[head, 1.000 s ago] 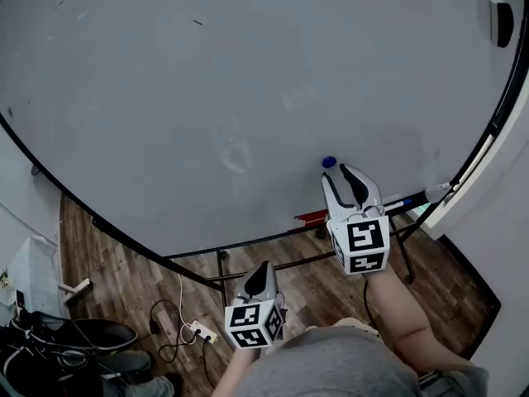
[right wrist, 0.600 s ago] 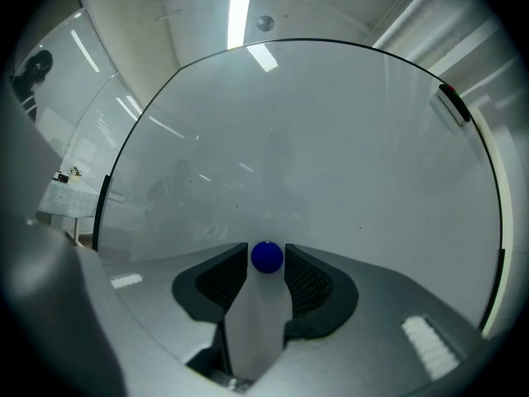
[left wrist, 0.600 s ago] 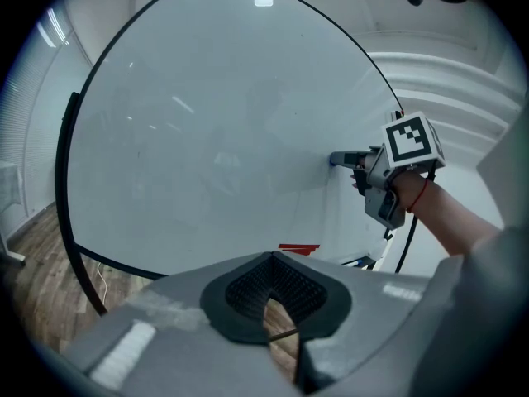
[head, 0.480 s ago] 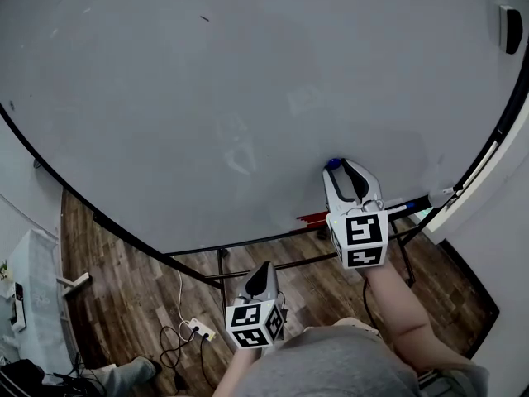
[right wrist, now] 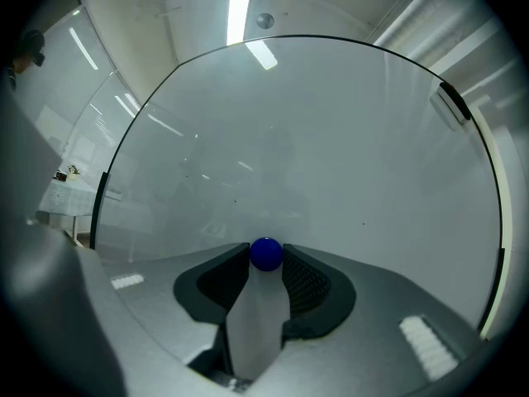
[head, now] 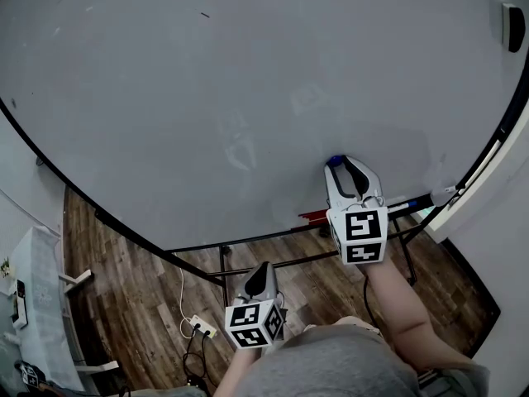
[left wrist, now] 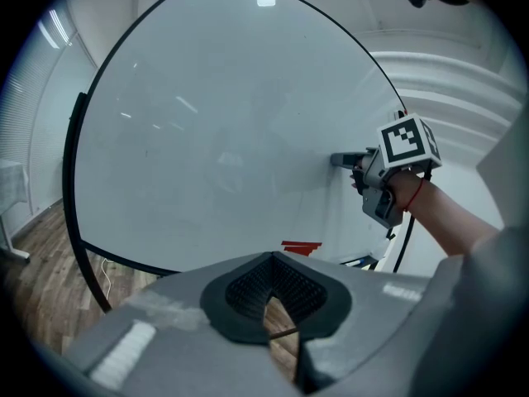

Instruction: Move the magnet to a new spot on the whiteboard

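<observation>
**Now closing on the magnet, low right of the board**

Right gripper (head: 341, 165) is held level, nose against the whiteboard (head: 207, 98), because the magnet (right wrist: 265, 254) sits flat on a vertical face and can only be taken from its sides. Its jaws have just been closing, and the small blue magnet is between the tips. In the right gripper view the pads look to be against both its sides, with no gap showing. So it is a pinch at the very tips, none deeper.

The magnet is on the board's lower right, a little above the bottom frame and the marker tray. The large bare area up and to the left looks like the likely new spot.

Left gripper (left wrist: 271, 259) has its jaws pressed together with nothing in them. It hangs low near the person's body, well apart from the board and angled down. My read is that it is parked out of the way, since this is a one-hand job.

Step in hand, as I judge it, is securing the grip before pulling off. The risk is the round magnet squirting out of a tip-only pinch when it breaks free of the board.
</observation>
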`<state>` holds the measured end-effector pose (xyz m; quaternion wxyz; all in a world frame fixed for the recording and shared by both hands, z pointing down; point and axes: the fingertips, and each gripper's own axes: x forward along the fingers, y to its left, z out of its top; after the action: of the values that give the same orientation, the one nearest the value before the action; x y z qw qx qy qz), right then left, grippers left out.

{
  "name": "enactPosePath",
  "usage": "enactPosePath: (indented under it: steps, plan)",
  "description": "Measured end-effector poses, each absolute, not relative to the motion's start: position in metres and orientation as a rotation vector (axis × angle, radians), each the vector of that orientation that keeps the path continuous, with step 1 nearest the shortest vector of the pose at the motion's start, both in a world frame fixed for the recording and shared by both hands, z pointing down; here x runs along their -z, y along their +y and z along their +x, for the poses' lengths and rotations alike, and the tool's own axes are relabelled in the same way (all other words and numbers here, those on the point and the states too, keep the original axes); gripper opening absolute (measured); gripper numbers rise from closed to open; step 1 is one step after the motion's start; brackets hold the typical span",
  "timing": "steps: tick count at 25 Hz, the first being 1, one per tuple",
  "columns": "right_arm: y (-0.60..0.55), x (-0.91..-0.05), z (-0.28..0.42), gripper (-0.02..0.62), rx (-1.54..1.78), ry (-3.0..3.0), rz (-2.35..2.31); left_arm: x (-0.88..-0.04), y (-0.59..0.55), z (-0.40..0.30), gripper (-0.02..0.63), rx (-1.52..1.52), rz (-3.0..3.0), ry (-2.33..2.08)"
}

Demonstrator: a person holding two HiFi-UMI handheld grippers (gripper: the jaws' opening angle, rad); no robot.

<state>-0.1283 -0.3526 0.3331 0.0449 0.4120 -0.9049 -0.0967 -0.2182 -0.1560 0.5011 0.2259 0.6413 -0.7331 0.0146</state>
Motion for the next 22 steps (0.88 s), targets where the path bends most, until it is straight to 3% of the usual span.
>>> enactPosePath:
  steps: [22]
  plan:
    - [-0.322, -0.333, -0.1, 0.121, 0.308, -2.771, 1.253, -0.503, -0.149, -0.191, 0.003, -0.068, 1.82, -1.965]
